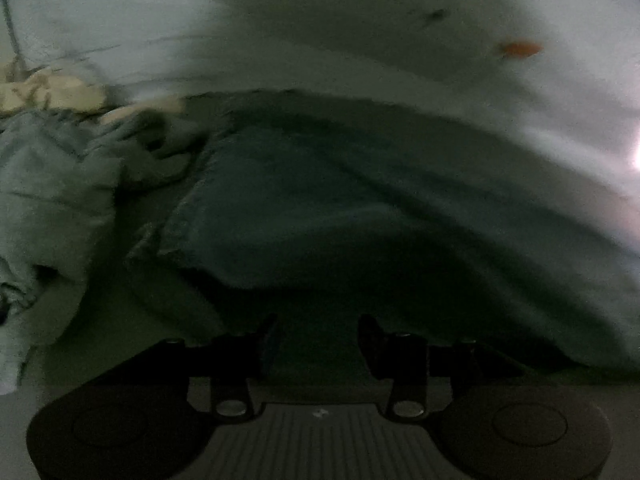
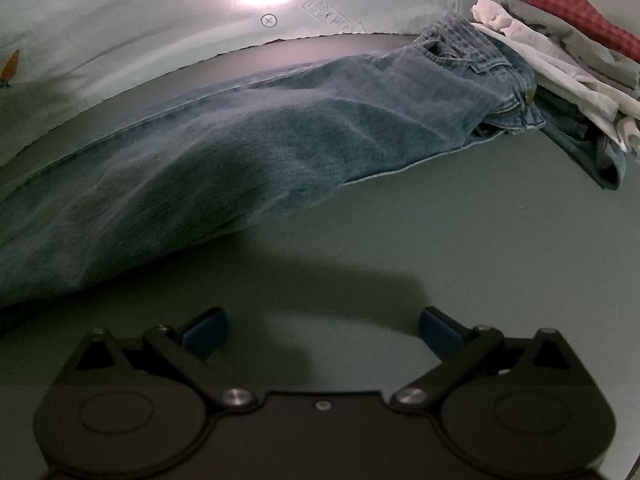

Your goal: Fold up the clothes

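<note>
Jeans (image 2: pixel 280 136) lie stretched flat on the green surface (image 2: pixel 440 240), waistband at the far right against a pile of clothes (image 2: pixel 560 52). We see the right gripper (image 2: pixel 322 334) wide open, empty, over bare surface just short of the denim. Left gripper (image 1: pixel 316 340) is part open, nothing clamped, near the hem. Crumpled grey garment (image 1: pixel 52 184) at left.

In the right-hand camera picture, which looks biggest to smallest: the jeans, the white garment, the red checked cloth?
1. jeans, by far the largest.
2. white garment.
3. red checked cloth, partly cut off at the picture's edge, so its rank against the white one is unsure.
</note>
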The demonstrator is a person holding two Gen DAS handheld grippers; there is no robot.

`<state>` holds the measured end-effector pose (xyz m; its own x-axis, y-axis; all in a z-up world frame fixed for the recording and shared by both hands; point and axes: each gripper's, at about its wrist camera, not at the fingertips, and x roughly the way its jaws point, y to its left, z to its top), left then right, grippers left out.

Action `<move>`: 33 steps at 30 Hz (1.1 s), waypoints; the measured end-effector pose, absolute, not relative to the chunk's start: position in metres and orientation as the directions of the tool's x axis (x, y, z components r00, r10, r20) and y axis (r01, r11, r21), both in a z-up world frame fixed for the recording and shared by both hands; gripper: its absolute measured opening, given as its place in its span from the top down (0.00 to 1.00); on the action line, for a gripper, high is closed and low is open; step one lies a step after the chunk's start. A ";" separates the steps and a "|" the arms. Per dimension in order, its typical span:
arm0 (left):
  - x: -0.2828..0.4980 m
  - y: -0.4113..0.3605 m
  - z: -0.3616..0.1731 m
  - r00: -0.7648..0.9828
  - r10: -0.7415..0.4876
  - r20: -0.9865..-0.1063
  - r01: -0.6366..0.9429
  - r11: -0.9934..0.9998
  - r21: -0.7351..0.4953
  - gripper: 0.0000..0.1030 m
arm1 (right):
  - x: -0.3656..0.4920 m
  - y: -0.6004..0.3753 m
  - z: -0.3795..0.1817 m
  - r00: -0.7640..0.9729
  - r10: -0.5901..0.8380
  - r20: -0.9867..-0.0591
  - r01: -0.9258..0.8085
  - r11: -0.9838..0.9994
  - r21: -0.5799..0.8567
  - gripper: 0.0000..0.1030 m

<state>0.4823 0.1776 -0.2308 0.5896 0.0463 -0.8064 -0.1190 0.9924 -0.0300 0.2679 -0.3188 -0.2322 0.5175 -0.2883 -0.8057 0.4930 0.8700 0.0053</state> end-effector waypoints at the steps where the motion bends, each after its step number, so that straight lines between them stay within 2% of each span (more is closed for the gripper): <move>1: 0.484 0.186 -0.233 0.601 0.068 -0.796 -0.163 0.986 -0.039 0.47 | 0.267 -0.319 -0.232 0.520 -0.290 -0.804 0.493 0.870 0.005 0.00; 6: 0.479 0.244 -0.232 0.588 0.157 -0.794 -0.411 0.903 -0.126 0.48 | 0.265 -0.317 -0.233 0.533 -0.300 -0.791 0.496 0.868 0.005 0.00; 11: 0.454 0.271 -0.234 0.549 0.256 -0.795 -0.488 0.871 -0.056 0.47 | 0.259 -0.313 -0.236 0.567 -0.326 -0.757 0.503 0.864 0.004 0.00; 13: 0.441 0.275 -0.232 0.564 0.214 -0.797 -0.500 0.857 -0.123 0.47 | 0.255 -0.310 -0.238 0.587 -0.340 -0.735 0.503 0.864 0.003 0.00; 17: 0.425 0.273 -0.227 0.664 0.012 -0.748 -0.442 0.813 -0.380 0.45 | 0.251 -0.308 -0.240 0.605 -0.350 -0.715 0.502 0.865 0.002 0.00; 19: 0.428 0.267 -0.221 0.717 -0.096 -0.690 -0.370 0.787 -0.493 0.37 | 0.251 -0.308 -0.240 0.610 -0.352 -0.710 0.501 0.866 0.001 0.00; 20: 0.433 0.264 -0.218 0.738 -0.137 -0.661 -0.331 0.780 -0.531 0.30 | 0.250 -0.308 -0.241 0.615 -0.354 -0.705 0.499 0.866 0.001 0.00; 21: 0.440 0.260 -0.217 0.750 -0.163 -0.641 -0.299 0.781 -0.548 0.26 | 0.249 -0.307 -0.242 0.621 -0.356 -0.698 0.498 0.867 0.001 0.00; 24: 0.461 0.248 -0.218 0.749 -0.179 -0.638 -0.276 0.792 -0.545 0.24 | 0.247 -0.306 -0.243 0.634 -0.363 -0.683 0.497 0.868 0.000 0.00; 29: 0.488 0.255 -0.241 0.741 -0.145 -0.656 -0.374 0.722 -0.582 0.25 | 0.244 -0.305 -0.244 0.643 -0.368 -0.672 0.498 0.867 0.001 0.00; 31: 0.490 0.259 -0.242 0.746 -0.120 -0.656 -0.408 0.696 -0.591 0.39 | 0.243 -0.303 -0.245 0.648 -0.372 -0.665 0.498 0.867 0.001 0.00; 33: 0.492 0.262 -0.239 0.742 -0.084 -0.665 -0.435 0.695 -0.573 0.92 | 0.242 -0.303 -0.245 0.651 -0.374 -0.661 0.499 0.867 0.001 0.00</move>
<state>0.4925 0.2616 -0.2390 0.7419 -0.0845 -0.6651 -0.4348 0.6945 -0.5732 0.2424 -0.3027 -0.2453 0.6509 -0.3737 -0.6608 0.4987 0.8668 0.0011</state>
